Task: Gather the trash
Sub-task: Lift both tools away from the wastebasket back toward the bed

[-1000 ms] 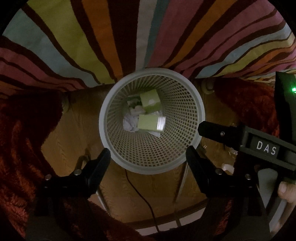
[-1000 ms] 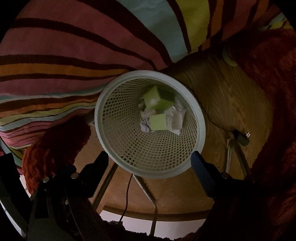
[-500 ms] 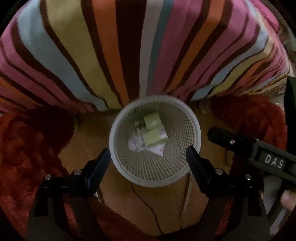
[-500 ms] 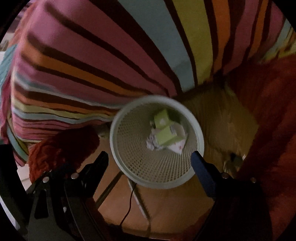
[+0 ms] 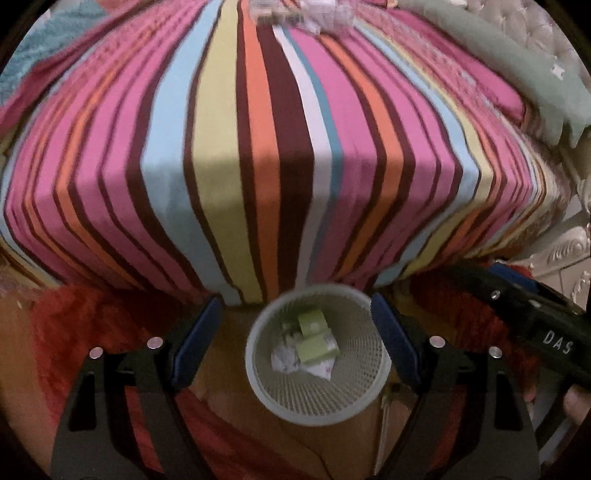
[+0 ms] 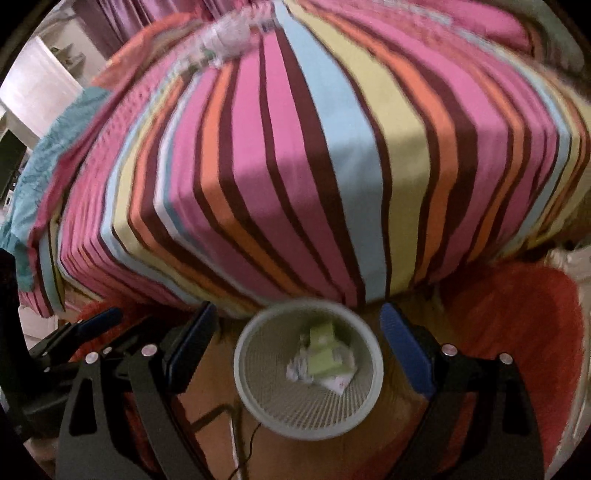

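Observation:
A white mesh wastebasket (image 5: 364, 397) stands on the wooden floor at the foot of a striped bed; it also shows in the right wrist view (image 6: 258, 406). Inside lie green boxes (image 5: 314, 349) and crumpled white paper (image 5: 282, 360), seen again in the right wrist view as boxes (image 6: 323, 356) and paper (image 6: 299, 369). My left gripper (image 5: 297, 341) is open and empty, high above the basket. My right gripper (image 6: 299, 345) is open and empty too. More trash (image 5: 295, 13) lies blurred on the far bed top, also in the right wrist view (image 6: 225, 33).
The striped bedspread (image 5: 288, 147) fills most of both views. A red fluffy rug (image 6: 517, 325) lies on both sides of the basket. A black cable (image 6: 243, 443) runs on the floor. The right gripper's body (image 5: 546, 332) shows at the left view's right edge.
Both grippers have risen and tilted up away from the basket, which now looks smaller and lower. The bed top with trash on it has come into view.

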A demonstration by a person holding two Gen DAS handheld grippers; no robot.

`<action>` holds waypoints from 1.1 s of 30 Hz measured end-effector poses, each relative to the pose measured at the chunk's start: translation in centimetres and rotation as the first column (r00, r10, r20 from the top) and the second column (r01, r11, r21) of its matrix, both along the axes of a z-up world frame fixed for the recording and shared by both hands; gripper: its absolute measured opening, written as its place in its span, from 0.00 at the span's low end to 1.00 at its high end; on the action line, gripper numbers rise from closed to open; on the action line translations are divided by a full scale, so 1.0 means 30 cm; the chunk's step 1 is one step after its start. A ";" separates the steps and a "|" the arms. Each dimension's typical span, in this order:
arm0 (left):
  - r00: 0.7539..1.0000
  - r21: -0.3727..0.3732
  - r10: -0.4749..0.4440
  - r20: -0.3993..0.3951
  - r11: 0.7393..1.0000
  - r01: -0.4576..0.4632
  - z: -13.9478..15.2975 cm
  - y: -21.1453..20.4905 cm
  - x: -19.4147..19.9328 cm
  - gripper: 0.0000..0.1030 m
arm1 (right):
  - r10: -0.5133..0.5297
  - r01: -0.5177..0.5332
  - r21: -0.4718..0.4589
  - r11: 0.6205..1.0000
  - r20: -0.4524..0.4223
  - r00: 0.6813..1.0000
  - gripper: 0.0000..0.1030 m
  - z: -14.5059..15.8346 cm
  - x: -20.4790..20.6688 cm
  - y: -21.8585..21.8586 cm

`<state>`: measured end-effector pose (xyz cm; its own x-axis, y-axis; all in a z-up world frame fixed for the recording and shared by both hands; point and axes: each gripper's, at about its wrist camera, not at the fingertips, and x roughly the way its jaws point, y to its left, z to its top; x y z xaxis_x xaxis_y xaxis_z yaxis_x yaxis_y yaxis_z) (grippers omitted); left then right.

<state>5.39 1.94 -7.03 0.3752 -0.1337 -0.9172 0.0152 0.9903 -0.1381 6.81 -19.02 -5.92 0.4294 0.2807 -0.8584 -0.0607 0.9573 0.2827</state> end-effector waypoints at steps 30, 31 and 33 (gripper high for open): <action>0.982 -0.066 0.088 0.167 0.995 -0.078 0.188 0.177 0.449 0.79 | 0.109 -0.105 -0.027 0.994 0.249 0.962 0.84 0.209 0.352 0.109; 0.982 -0.065 0.084 0.172 0.995 -0.074 0.189 0.179 0.464 0.79 | 0.123 -0.119 -0.033 0.992 0.258 0.958 0.84 0.215 0.366 0.117; 0.980 -0.046 0.061 0.187 0.998 -0.053 0.197 0.183 0.514 0.79 | 0.142 -0.137 -0.039 0.990 0.265 0.954 0.84 0.223 0.397 0.128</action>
